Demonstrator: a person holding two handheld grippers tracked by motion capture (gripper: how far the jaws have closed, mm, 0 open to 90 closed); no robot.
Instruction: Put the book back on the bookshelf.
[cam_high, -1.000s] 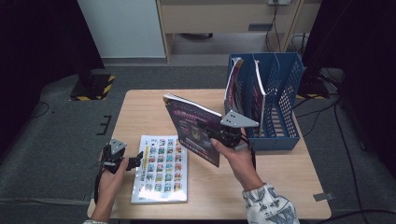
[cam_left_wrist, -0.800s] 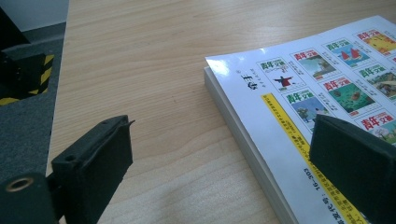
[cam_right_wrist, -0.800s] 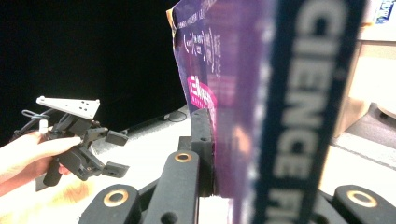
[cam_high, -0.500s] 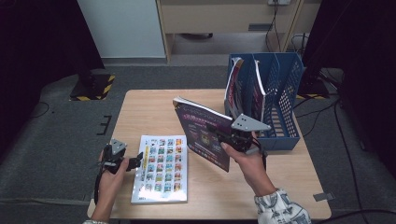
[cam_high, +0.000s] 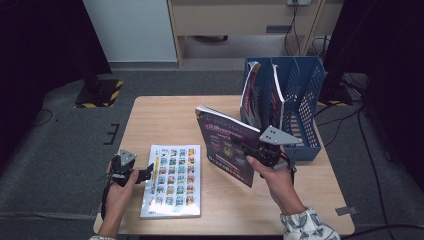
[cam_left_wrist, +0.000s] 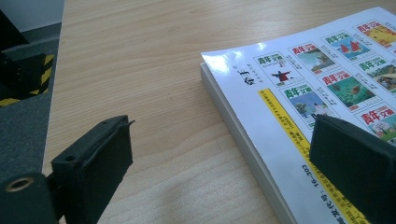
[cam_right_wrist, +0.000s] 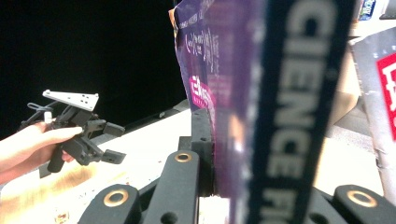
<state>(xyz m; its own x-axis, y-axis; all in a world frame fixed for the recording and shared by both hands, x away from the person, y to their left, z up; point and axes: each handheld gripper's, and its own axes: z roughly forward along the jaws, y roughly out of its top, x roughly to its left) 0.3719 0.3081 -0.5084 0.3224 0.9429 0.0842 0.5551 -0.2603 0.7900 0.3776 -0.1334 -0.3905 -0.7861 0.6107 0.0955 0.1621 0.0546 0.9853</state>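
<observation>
The right gripper (cam_high: 248, 150) is clamped on the purple magazine (cam_high: 227, 150), its jaws pressed against the two faces of the magazine's lower edge. The magazine stands upright in this grip, lifted above the table (cam_high: 165, 120) and tilted slightly, its cover facing the person. In the right gripper view the magazine (cam_right_wrist: 219, 93) rises directly from between the jaws, its dark spine with white lettering nearest the camera.

Just beyond the right gripper stands the blue file rack (cam_high: 300, 100), near the table's far right corner. Two magazines (cam_high: 252, 95) already stand upright in its compartments.

The left gripper (cam_high: 145, 174), well apart from the right one, rests low near the table's front left edge. Its jaws stand apart, holding nothing. The white catalogue (cam_high: 172, 180) lies flat just beside them; in the left gripper view its corner (cam_left_wrist: 280, 93) sits between the open jaws.
</observation>
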